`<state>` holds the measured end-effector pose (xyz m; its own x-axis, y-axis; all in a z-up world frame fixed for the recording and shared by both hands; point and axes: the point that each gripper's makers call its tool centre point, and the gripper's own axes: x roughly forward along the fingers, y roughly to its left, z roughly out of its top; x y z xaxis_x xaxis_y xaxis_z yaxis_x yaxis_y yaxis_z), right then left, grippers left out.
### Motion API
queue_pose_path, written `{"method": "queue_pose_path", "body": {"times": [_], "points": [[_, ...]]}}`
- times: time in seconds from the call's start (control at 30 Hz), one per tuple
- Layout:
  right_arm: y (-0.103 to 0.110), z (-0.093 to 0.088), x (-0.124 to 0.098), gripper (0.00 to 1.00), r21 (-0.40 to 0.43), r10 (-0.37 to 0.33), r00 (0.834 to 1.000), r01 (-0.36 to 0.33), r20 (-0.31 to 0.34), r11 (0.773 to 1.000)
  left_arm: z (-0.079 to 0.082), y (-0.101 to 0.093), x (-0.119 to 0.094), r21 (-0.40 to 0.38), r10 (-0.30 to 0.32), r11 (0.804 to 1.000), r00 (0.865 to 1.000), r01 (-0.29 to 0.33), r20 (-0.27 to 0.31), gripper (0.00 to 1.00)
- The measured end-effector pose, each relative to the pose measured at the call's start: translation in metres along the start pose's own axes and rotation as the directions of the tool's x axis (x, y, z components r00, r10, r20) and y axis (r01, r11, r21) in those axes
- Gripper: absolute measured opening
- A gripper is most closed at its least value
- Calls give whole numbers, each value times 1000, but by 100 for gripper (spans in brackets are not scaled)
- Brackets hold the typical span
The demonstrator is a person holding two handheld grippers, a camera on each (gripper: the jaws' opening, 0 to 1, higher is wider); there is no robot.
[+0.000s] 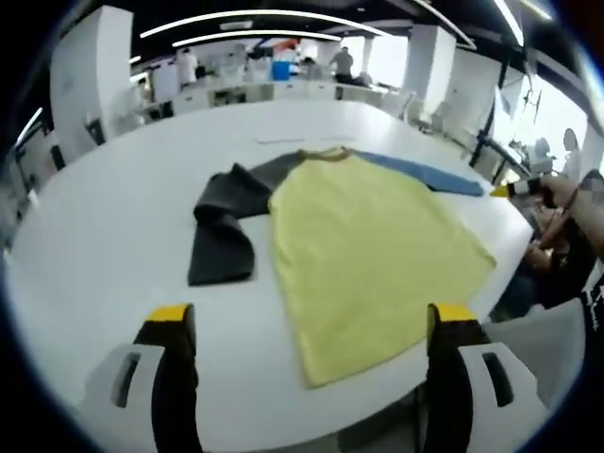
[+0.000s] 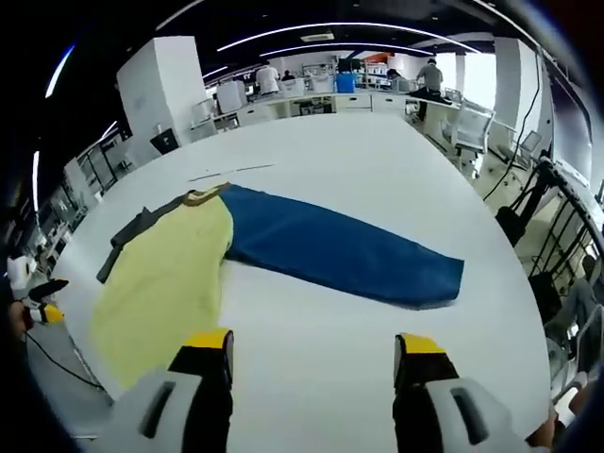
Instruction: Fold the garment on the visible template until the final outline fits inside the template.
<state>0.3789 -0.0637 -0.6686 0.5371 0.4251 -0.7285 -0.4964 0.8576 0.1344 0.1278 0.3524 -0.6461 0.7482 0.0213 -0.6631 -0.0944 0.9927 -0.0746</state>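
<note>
You're hovering both grippers wide open, left gripper (image 1: 307,326) and right gripper (image 2: 313,349) gripping nothing; garment (image 1: 368,245) is lying flat on the table (image 1: 94,255), sleeves spread. I'd judge you're starting: next, grab the blue sleeve (image 2: 349,250), fold inward

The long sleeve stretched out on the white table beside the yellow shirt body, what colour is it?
Blue sleeve, seen best in the right gripper view.

Garment (image 1: 368,245): T-shirt, pale yellow body with mustard neckband, one dark grey sleeve (image 1: 225,231), one blue sleeve (image 2: 344,250). Lies flat and unfolded on the white surface (image 2: 377,151). Grey sleeve crumpled, bent back on itself; blue sleeve stretched straight out from the shoulder, smooth. Template: faint thin lines (image 2: 231,173) on the surface just beyond the collar.
</note>
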Motion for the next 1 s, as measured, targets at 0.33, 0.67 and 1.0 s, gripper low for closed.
{"method": "queue_pose_path", "body": {"times": [0.33,0.67,1.0], "points": [[-41,18,9,66,79,-73,997,70,40,994,1,-4,-1,1,-19,1000,1000,19,5,99],[-82,16,31,63,191,-118,993,113,12,975,13,-9,-4,-11,-40,999,999,40,14,99],[-100,19,48,49,221,-164,986,161,-9,962,9,-8,-1,-11,-35,999,999,35,-14,99]]}}
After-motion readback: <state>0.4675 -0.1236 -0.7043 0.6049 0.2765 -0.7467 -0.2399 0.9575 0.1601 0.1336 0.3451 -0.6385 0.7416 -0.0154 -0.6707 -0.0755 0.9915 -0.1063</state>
